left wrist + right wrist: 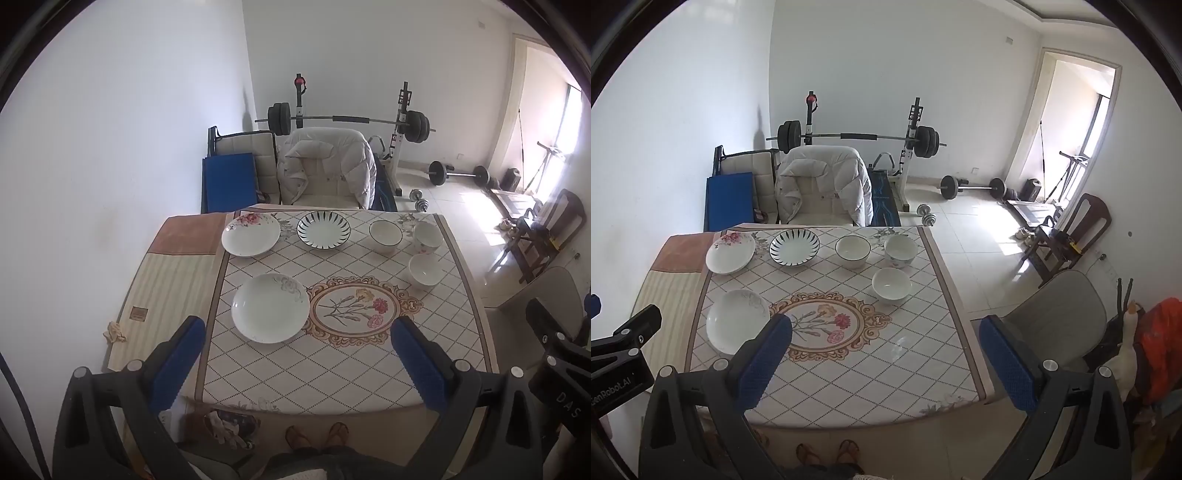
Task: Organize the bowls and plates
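Three plates [270,307] at the table's [332,369] left, three bowls [425,270] (well apart) at right.

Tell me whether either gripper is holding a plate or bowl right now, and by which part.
Neither. The left gripper and right gripper both stand open above the table, nothing between their fingers.

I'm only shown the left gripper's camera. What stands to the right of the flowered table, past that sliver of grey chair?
Observer: The right camera shows the whole grey padded chair, standing beside the diamond-patterned table.
Operator: Anything beyond it?
Observer: A bright orange bundle near the wall; I cannot tell what it is.
Operator: Is the other gripper holding a dish?
Observer: No. The right gripper is open, its blue pads wide apart with nothing between them.
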The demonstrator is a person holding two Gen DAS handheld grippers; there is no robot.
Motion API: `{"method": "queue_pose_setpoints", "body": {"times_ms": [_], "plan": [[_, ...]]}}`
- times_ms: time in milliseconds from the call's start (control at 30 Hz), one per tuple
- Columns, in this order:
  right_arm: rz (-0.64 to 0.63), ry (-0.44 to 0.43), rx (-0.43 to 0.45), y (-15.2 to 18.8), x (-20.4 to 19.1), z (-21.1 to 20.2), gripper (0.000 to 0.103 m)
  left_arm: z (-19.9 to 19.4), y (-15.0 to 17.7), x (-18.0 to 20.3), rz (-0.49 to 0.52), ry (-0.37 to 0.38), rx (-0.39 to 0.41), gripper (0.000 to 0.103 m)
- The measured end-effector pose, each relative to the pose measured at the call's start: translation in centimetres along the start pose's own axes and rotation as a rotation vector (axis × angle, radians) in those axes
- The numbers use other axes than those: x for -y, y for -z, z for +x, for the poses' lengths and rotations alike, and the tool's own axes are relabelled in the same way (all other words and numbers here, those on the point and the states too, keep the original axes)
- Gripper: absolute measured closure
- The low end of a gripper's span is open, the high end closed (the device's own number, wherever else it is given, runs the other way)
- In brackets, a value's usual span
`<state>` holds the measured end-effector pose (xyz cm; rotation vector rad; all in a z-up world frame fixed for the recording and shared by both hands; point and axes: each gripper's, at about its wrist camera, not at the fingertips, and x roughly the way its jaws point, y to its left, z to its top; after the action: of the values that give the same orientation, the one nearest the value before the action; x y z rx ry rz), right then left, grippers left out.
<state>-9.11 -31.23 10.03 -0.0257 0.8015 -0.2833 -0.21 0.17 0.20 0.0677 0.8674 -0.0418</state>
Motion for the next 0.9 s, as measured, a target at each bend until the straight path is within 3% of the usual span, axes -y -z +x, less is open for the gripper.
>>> {"method": "queue_pose_setpoints", "body": {"times_ms": [900], "plan": [[0.014, 0.006, 0.012, -0.6, 0.0, -0.1, 0.0, -0.8, -1.1, 0.7, 0.02, -0.003, 0.029, 0.0]]}}
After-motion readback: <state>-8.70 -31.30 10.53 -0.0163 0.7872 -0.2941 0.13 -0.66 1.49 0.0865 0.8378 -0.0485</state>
